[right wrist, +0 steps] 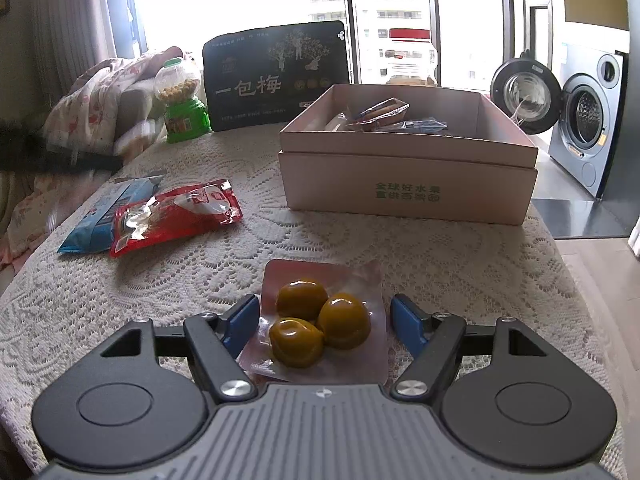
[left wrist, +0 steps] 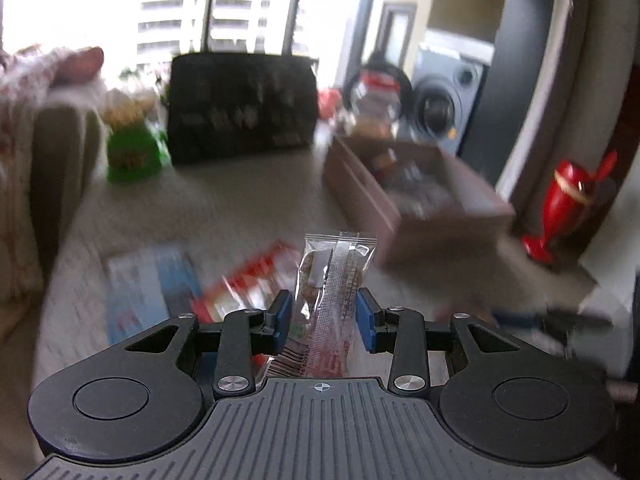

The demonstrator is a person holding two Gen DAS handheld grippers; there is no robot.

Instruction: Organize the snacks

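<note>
The left gripper holds a clear snack bar clamped upright between its fingers, lifted off the desk, probably bound for the box. The right gripper has its fingers apart around a plum pack lying on the desk, not yet pinched. Blur smears the left view; the box's contents are mostly hidden by its wall.

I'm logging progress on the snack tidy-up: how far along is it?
Done: several packets already lie in the open box. In hand: the left hand-held gripper holds a clear-wrapped snack bar; the right hand-held gripper straddles the plum pack, jaws open. Left: the red packet and blue packet on the table.
</note>
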